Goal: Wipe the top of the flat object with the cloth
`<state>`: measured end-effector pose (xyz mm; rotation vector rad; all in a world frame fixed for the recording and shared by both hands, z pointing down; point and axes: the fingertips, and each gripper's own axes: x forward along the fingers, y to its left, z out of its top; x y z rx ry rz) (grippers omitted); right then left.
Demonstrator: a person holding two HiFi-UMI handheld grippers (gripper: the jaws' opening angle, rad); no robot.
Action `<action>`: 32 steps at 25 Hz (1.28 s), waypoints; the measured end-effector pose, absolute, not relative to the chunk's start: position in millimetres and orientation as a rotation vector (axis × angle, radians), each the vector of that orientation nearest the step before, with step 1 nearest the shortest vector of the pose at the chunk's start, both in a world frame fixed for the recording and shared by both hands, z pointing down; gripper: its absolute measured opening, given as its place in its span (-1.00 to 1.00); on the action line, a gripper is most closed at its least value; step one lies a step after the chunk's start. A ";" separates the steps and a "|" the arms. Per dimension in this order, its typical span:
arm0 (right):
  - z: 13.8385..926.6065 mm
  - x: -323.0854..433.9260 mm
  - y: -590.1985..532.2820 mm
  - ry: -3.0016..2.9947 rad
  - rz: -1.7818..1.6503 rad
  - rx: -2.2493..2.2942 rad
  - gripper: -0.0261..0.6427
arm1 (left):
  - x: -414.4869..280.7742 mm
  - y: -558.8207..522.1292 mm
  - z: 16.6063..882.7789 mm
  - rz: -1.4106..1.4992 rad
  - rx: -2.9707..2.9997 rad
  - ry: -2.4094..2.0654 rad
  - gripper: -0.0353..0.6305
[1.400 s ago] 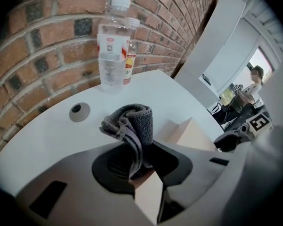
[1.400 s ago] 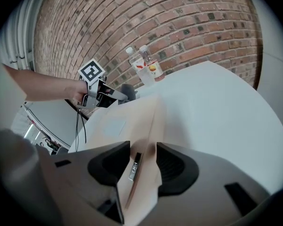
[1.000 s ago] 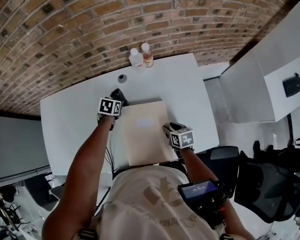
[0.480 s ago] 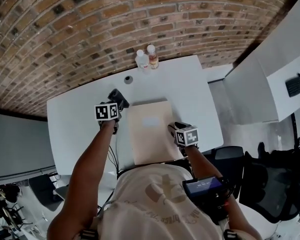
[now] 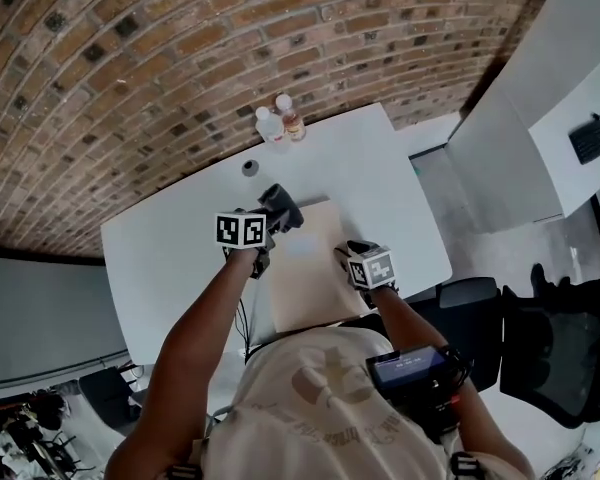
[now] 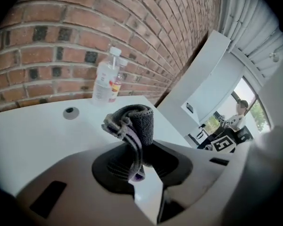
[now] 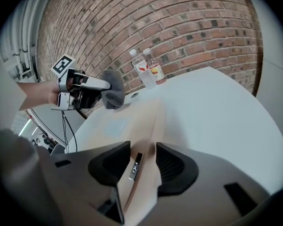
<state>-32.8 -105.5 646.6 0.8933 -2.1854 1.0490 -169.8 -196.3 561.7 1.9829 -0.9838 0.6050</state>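
Cloth (image 5: 280,208) is bunched into a grey wad and pinched in the left tongs (image 5: 268,220), whose jaws are closed tight on it. In the left gripper view the cloth (image 6: 132,126) stands up out of the tongs (image 6: 140,161) with a tail hanging below. It hangs over the far-left part of the tan board (image 5: 315,268), which lies flat on the white table (image 5: 170,248). From the right gripper view the cloth (image 7: 111,91) looks clear of the board (image 7: 127,121), not yet pressed to it.

The right tongs (image 5: 350,255) sit at the board's near right edge. Their jaws stand wide apart with the edge running between them, and the pads pinch nothing (image 7: 144,161). They seem to be steadying the board.

Judging by this, the cloth is in hand and the board is braced, but the wiping itself is still to do. No stroke across the top shows.

A second ago the left tongs and cloth were low, just beside the board's far-left corner. Now they are higher and further in over the board. The right tongs and the board have kept their place. Two bottles (image 5: 280,118) stand at the table's far edge.
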 end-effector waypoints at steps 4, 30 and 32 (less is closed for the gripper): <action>646.8 -33.8 -106.8 -2.196 1.037 0.875 -0.37 | -120.8 -197.4 573.6 0.621 1.993 -0.900 -0.58; 643.2 -32.4 -106.8 -2.232 1.053 0.816 -0.37 | -91.9 -199.1 620.7 0.993 2.020 -0.873 -0.58; 643.2 -32.3 -107.2 -2.229 1.060 0.821 -0.37 | -106.3 -196.1 621.0 0.986 2.003 -0.893 -0.58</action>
